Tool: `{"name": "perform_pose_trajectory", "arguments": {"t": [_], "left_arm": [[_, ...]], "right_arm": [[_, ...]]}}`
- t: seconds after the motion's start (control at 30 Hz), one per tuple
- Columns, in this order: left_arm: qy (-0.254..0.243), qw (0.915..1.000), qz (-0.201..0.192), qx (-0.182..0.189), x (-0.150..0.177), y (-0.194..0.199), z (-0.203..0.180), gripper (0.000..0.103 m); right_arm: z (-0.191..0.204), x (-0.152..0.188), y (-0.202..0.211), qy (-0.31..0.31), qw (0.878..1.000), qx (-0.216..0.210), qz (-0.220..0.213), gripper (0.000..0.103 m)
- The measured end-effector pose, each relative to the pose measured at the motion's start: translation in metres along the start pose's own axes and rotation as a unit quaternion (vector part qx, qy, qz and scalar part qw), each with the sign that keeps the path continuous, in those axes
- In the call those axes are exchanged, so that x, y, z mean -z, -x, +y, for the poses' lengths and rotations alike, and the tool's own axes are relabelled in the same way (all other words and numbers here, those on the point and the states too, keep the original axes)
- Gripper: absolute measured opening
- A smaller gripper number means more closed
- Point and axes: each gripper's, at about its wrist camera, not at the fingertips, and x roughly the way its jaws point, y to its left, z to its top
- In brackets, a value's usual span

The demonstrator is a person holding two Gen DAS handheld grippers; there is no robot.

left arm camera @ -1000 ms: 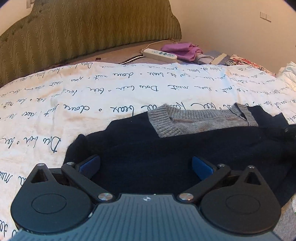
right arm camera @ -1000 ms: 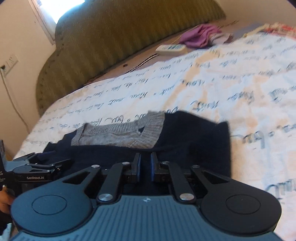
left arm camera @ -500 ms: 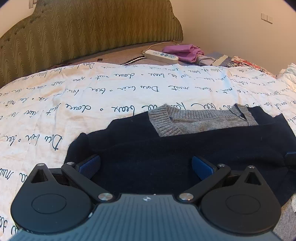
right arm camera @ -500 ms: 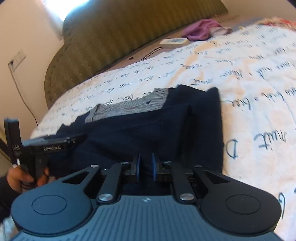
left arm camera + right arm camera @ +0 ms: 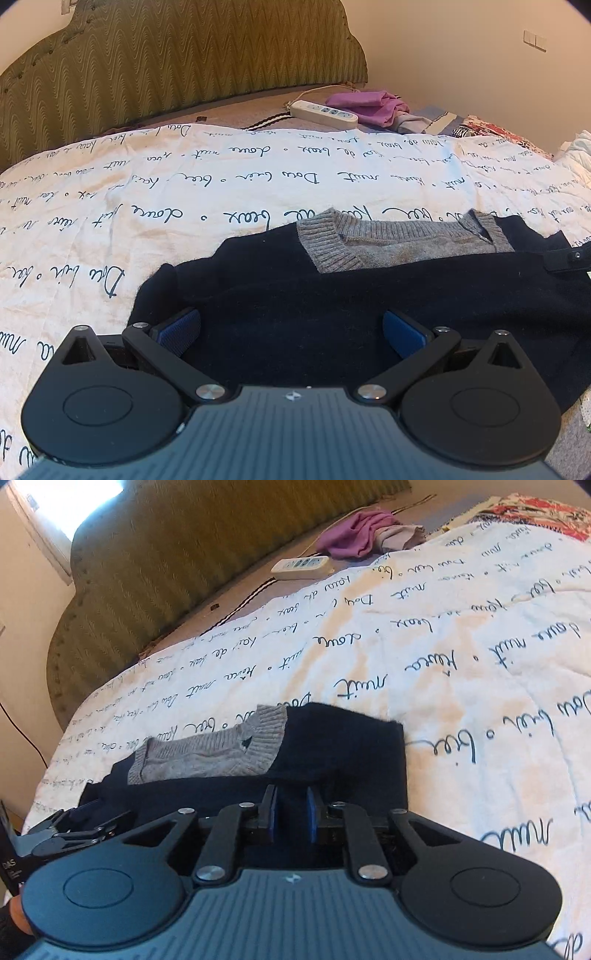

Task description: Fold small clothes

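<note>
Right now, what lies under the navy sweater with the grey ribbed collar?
The navy sweater lies on a white quilt printed with black script, visible around it. The quilt beneath it, and anything else there, is covered.

- left gripper (image 5: 291, 328) wide open, low over the dark sweater (image 5: 369, 295)
- grey collar (image 5: 402, 243) faces the headboard (image 5: 177, 62)
- power strip (image 5: 323, 113) beside purple cloth (image 5: 369, 107)

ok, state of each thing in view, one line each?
left gripper: open, pads wide apart over the garment.
right gripper: narrow gap, dark fabric between the pads.
navy knit sweater with grey ribbed collar: lying flat on the bed, partly folded.
white power strip: lying by the headboard, cord attached.
purple cloth: crumpled.
</note>
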Motion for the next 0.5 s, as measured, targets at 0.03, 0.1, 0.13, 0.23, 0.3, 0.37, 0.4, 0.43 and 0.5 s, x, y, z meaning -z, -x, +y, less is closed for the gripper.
{"name": "perform_pose_trajectory", "arguments": {"t": [0.03,0.1,0.13,0.23,0.3,0.37,0.4,0.43,0.5], "left_arm": [[0.000,1.0000,0.000,0.000,0.000,0.000,0.000,0.101],[0.002,1.0000,-0.001,0.001,0.000,0.001,0.000,0.101],[0.002,1.0000,-0.001,0.001,0.000,0.001,0.000,0.101],[0.004,1.0000,-0.002,0.001,0.001,0.001,0.000,0.101],[0.007,1.0000,-0.003,0.003,0.001,0.002,0.001,0.101],[0.010,0.9999,-0.004,0.004,0.001,0.003,0.001,0.101],[0.010,0.9999,-0.004,0.004,0.001,0.003,0.001,0.101],[0.010,0.9999,-0.004,0.004,0.001,0.003,0.001,0.101],[0.010,0.9999,-0.004,0.004,0.001,0.003,0.001,0.101]], "right_arm": [[0.001,-0.001,-0.003,0.007,1.000,0.000,0.001,0.015],[0.004,-0.003,-0.005,0.032,0.999,0.015,0.006,0.013],[0.006,-0.005,-0.004,0.037,0.999,0.016,0.003,0.013],[0.001,-0.015,0.008,0.017,1.000,-0.003,-0.015,0.015],[-0.006,-0.020,0.012,-0.001,1.000,-0.005,-0.016,0.015],[-0.012,-0.021,0.009,-0.009,1.000,-0.009,0.002,0.016],[-0.014,-0.021,0.006,-0.011,1.000,-0.007,0.012,0.017],[-0.017,-0.020,0.005,-0.016,1.000,-0.002,0.015,0.017],[-0.022,-0.017,0.002,-0.027,0.999,-0.003,0.019,0.018]]}}
